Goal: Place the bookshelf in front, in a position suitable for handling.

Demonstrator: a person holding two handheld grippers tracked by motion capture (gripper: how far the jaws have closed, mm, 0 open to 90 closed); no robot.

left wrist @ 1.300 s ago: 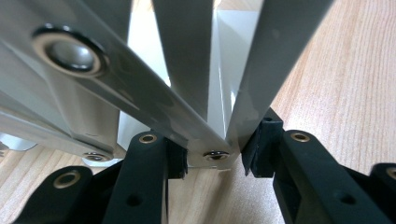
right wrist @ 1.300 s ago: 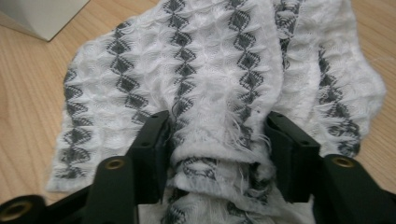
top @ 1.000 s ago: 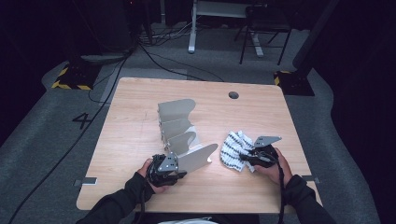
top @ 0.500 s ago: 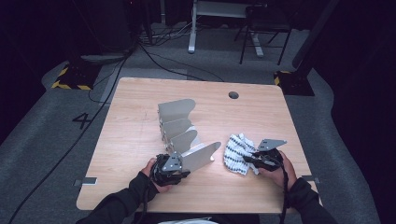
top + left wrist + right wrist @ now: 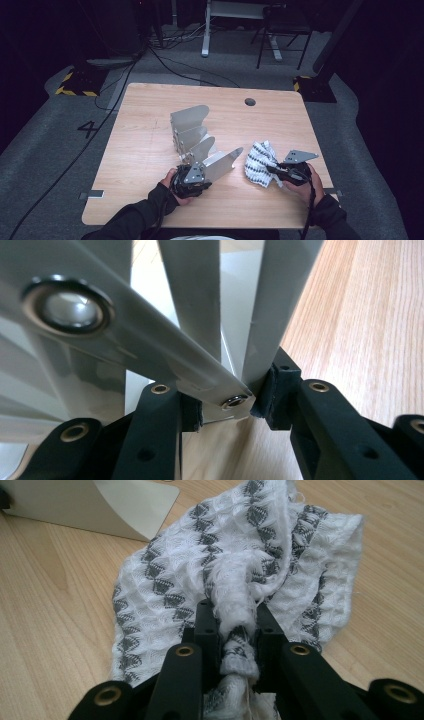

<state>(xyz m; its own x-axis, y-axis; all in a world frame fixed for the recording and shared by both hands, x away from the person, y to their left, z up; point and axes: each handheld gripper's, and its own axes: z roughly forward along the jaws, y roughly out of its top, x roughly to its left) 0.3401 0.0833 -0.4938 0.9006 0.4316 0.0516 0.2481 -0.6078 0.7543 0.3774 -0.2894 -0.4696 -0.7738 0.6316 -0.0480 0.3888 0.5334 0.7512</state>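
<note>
A dark studio floor with trailing cables and yellow-black striped blocks is surrounding a pale wooden table that is filling the middle of the high view.

At the lower left of centre in that view, the left gripper is clamping the near end of a grey metal rack with upright fan-like dividers, which is standing at the centre of the table. In the left gripper view its two black jaws are pinching the rack's base plate at the bottom centre of the frame, a rivet sitting just between the pads, so this claw is clenched on the rack and seems to be steadying it.

Further right, at the lower right of the high view, the right gripper is grasping a white cloth with dark zigzag stripes, which is lying on the table just beside the rack's nearest divider. In the right gripper view the jaws have just been closing and are squeezing a bunched ridge of the cloth between them.

The step in hand looks like picking the cloth up while the rack is being held still. The next move probably calls for lifting the cloth clear of the table and carrying it left toward a gap between dividers, keeping the grip firm so the loose folds are not snagging on the metal edges.
</note>
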